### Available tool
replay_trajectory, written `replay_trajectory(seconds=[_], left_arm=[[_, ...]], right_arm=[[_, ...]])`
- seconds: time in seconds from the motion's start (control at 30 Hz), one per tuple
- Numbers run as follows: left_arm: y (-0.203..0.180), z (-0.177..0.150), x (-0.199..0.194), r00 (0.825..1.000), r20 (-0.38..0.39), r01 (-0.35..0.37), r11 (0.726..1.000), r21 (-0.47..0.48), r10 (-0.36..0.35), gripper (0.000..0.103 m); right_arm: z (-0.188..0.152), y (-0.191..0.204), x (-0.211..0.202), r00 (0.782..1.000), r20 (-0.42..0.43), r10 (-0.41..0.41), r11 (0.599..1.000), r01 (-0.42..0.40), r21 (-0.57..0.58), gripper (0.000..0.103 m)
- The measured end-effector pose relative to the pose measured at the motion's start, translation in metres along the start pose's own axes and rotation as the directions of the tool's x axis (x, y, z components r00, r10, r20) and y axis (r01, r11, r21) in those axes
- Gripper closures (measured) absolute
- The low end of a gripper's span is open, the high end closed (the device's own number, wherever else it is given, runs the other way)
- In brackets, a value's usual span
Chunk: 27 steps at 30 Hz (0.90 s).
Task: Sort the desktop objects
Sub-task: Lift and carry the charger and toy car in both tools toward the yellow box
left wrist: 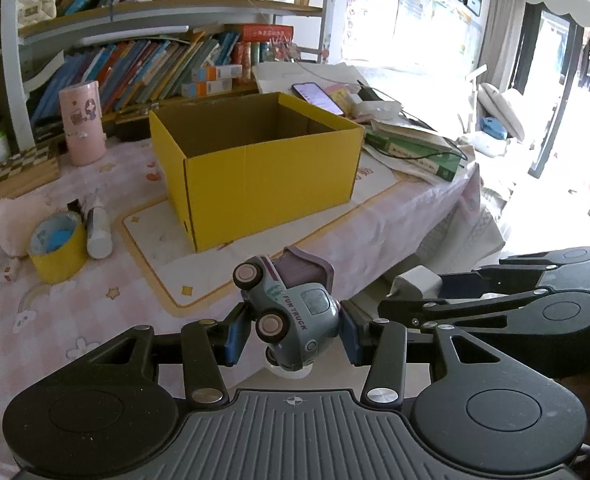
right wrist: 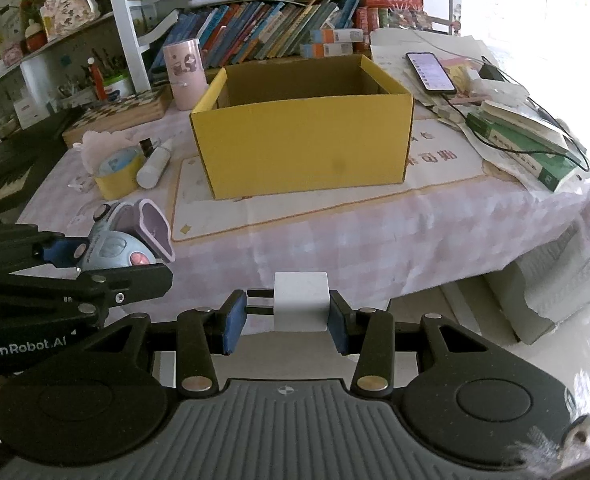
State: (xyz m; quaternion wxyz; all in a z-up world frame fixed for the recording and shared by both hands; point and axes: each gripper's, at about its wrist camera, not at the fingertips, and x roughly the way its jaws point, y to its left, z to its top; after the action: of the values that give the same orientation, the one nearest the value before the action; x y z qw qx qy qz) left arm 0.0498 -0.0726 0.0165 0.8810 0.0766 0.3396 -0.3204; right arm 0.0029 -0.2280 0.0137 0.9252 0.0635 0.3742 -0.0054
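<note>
Toy truck (left wrist: 291,312) is clamped in left gripper (left wrist: 293,330) jaws, white charger plug (right wrist: 301,301) in right gripper (right wrist: 291,318) jaws, both short of the yellow box (left wrist: 255,164) on the table (left wrist: 395,224).

Bare mat (right wrist: 295,208) before the open box (right wrist: 303,148).

**Toy truck gripped short of the yellow box**

We see our left gripper (left wrist: 293,334) clamped on a pale blue toy truck (left wrist: 295,312), tipped nose-down, its purple bed pointing toward the yellow box (left wrist: 255,168). The box stands open on the pink checked tablecloth (left wrist: 395,232), beyond the truck. Left of the box lie a yellow tape roll (left wrist: 57,250) and, touching it, a white tube (left wrist: 97,226); a pink cylinder (left wrist: 82,122) stands behind and left of the box. Right of the box we find a pile of books (left wrist: 415,148), with a lit phone (left wrist: 318,98) behind the box's right corner. Our right gripper (left wrist: 415,286), near the box's lower right, grips a white block (left wrist: 415,280).
</note>
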Motion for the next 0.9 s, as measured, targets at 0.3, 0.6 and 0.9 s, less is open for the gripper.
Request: replay_trajectory(seconds=[0.3, 0.6, 0.9], left_arm=[[0.006, 0.020, 0.018, 1.000, 0.000, -0.015, 1.000, -0.008, 0.015, 0.057], [0.008, 0.053, 0.025, 0.996, 0.068, -0.060, 0.998, 0.003, 0.060, 0.057], [0.012, 0.098, 0.039, 0.986, 0.146, -0.081, 0.996, -0.021, 0.083, 0.057]], right_arm=[[0.025, -0.007, 0.022, 1.000, -0.006, 0.023, 0.999, -0.024, -0.022, 0.063], [0.062, -0.019, 0.035, 0.997, 0.045, 0.058, 0.997, -0.056, -0.045, 0.063], [0.108, -0.038, 0.047, 0.990, 0.102, 0.097, 0.993, -0.089, -0.079, 0.063]])
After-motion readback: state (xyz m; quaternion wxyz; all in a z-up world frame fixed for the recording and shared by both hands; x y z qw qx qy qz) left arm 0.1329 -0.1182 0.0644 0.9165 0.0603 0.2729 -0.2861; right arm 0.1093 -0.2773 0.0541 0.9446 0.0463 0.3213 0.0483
